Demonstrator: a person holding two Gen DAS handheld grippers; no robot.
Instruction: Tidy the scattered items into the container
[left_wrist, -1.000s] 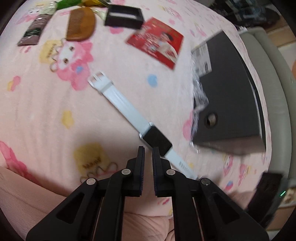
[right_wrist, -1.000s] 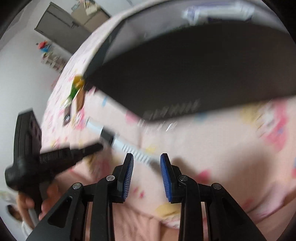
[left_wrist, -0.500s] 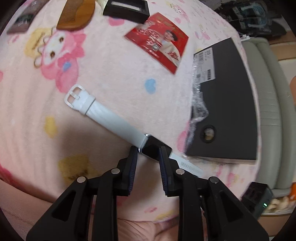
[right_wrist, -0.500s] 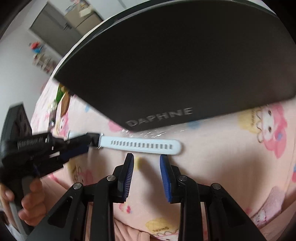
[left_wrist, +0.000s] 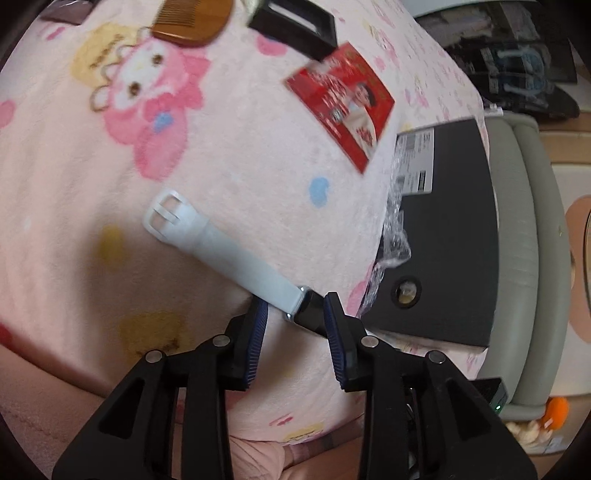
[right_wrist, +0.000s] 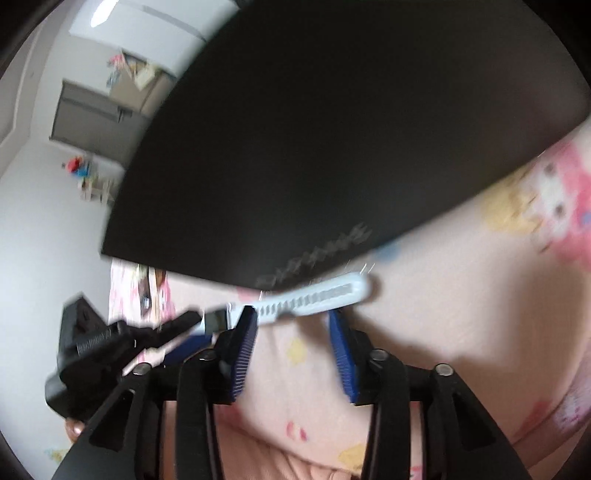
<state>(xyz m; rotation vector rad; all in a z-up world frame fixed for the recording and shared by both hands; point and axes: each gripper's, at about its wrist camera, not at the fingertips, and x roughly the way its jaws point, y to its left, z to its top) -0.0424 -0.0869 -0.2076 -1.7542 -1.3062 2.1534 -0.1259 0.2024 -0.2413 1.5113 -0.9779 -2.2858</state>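
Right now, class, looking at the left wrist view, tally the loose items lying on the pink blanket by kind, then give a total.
White-strapped smartwatch: 1
Wooden comb: 1
Red printed packet: 1
Small black open box: 1
Large black box: 1
Total: 5

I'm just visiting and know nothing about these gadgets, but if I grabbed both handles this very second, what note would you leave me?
Left gripper: open, fingers either side of the watch face; no clear grip yet.
Right gripper: open, at the watch's holed strap end; not gripping.
The watch lies on the pink blanket beside the black box.
Comb, red packet and small black frame lie farther back on the blanket.
Done: nothing visibly put away.
Left: probably close on the watch, lift it, box it, then the rest.
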